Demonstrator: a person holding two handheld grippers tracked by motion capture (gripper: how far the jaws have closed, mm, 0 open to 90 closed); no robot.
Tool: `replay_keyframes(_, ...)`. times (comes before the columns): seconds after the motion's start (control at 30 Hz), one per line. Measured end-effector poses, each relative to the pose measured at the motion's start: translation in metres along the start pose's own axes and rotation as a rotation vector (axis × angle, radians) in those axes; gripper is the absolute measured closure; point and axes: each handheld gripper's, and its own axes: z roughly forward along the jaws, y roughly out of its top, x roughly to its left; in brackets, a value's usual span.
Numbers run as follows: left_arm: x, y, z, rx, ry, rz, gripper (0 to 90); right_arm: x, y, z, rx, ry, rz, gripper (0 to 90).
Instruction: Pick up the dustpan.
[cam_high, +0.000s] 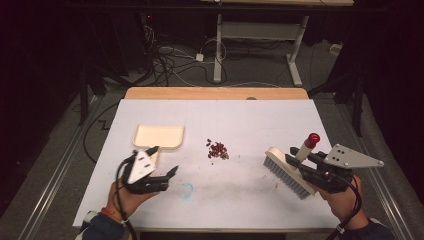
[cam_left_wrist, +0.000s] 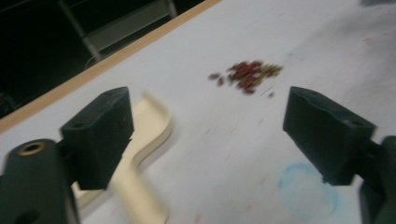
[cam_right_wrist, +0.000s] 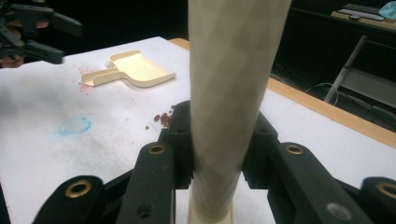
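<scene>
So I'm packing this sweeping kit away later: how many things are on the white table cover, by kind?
Dustpan: 1, cream, lying flat, near the open left tongs
Brush: 1, its handle clamped in the right tongs
Pile of dark red bits: 1, pieces too small to count
Total: 3

Two black hand-held grippers, left gripper (cam_high: 165, 162) and right gripper (cam_high: 299, 161), each topped by a grey three-cornered plate with small holes; brass-ringed screw holes on blocky jaws; black trailing cables; dark sleeves, orange-red wristband.
</scene>
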Motion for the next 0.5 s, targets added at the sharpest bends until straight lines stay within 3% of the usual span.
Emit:
replay_keyframes(0.03,0.003,-0.008,-0.005,0.014,0.02,-0.001,15.6,0.001,0.0,-0.001,-0.004,0.007,-0.007,70.4)
replay_keyframes(0.1,0.007,-0.025,-0.014,0.056,0.048,-0.041,15.1,0.0,0.001,-0.002,-0.008,0.006,-0.008,70.4)
replay_keyframes(0.17,0.008,-0.029,-0.014,0.078,0.045,-0.05,15.1,0.0,0.001,-0.002,-0.011,0.008,-0.005,70.3)
replay_keyframes(0.23,0.006,-0.034,-0.011,0.127,0.049,-0.025,15.1,-0.001,0.002,0.0,-0.016,0.007,-0.005,70.3)
replay_keyframes(0.37,0.008,-0.035,-0.009,0.147,0.037,-0.014,15.6,-0.002,0.002,0.003,-0.016,0.027,-0.007,70.4)
replay_keyframes(0.5,0.012,-0.034,-0.011,0.156,0.079,-0.016,16.4,-0.003,0.0,0.005,-0.021,0.05,-0.001,70.4)
